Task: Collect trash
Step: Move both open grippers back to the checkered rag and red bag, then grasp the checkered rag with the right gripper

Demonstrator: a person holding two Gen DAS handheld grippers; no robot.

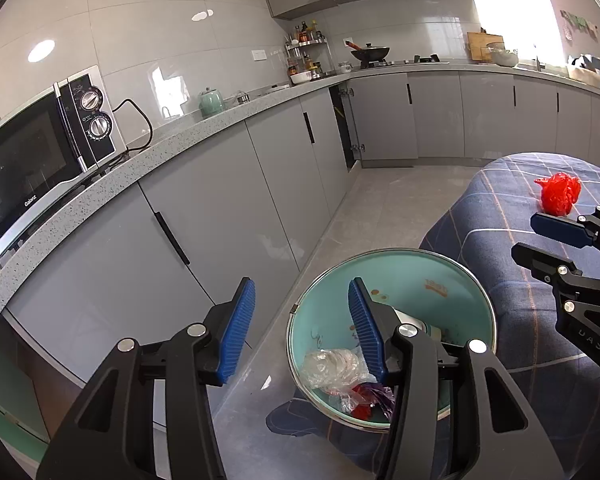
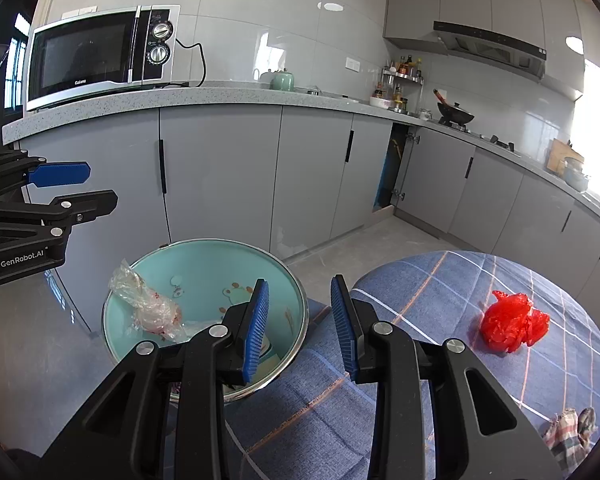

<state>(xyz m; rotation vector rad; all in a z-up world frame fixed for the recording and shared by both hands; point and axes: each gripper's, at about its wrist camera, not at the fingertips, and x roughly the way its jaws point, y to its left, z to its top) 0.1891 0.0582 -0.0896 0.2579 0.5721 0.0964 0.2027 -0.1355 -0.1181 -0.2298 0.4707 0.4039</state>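
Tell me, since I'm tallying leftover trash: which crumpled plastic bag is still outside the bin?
The red bag, lying on the plaid tablecloth; the clear bag is already inside the teal bin.

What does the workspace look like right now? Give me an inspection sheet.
Surface: blue plaid tablecloth covers the table.
Job's things: teal bin beside the table holds a clear plastic bag and other scraps; red plastic bag lies on the cloth.
Clutter: checked rag at the table's near edge.
Grippers: left gripper open, empty, above the bin; right gripper open, empty.
Cables: black microwave cord on the counter.
Surroundings: microwave, grey cabinets, one door ajar, wok on the stove.
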